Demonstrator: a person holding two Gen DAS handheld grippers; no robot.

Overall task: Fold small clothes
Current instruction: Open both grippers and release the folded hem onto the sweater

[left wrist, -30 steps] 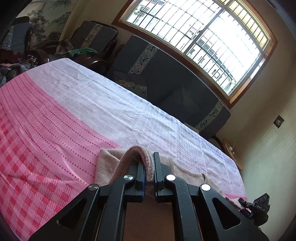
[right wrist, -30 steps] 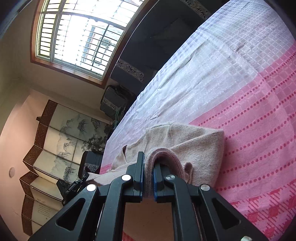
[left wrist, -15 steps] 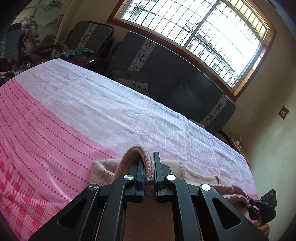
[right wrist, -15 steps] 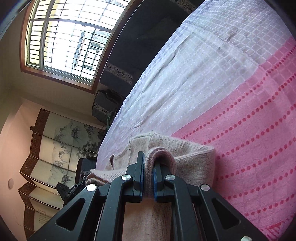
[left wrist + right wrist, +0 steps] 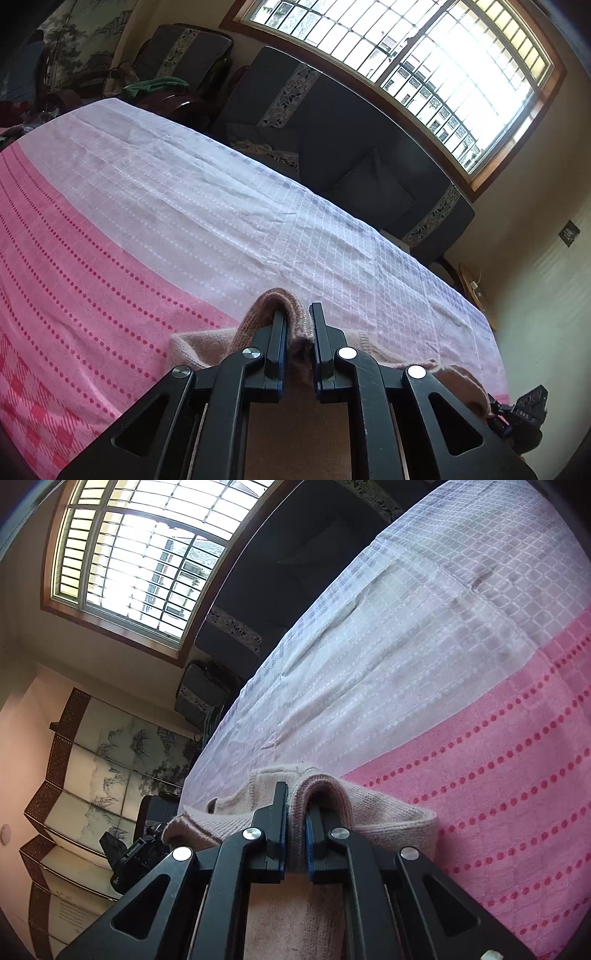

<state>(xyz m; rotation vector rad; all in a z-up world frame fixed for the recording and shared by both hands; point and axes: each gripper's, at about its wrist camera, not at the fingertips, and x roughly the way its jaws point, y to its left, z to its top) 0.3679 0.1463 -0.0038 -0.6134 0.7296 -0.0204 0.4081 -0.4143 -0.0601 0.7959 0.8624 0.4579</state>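
Both my grippers have carried the pink knit sweater [image 5: 207, 345] farther across the bed, so more white weave and less pink check lies ahead of it than a second ago. My left gripper [image 5: 298, 325] is pinched on a raised fold of the knit, and my right gripper [image 5: 295, 805] is clamped on another fold [image 5: 328, 790]. That sweater rests low on the pink-and-white bedspread [image 5: 147, 206], its near part hidden under the jaws. Beyond stand a dark sofa [image 5: 354, 155] and a barred window [image 5: 443, 70].
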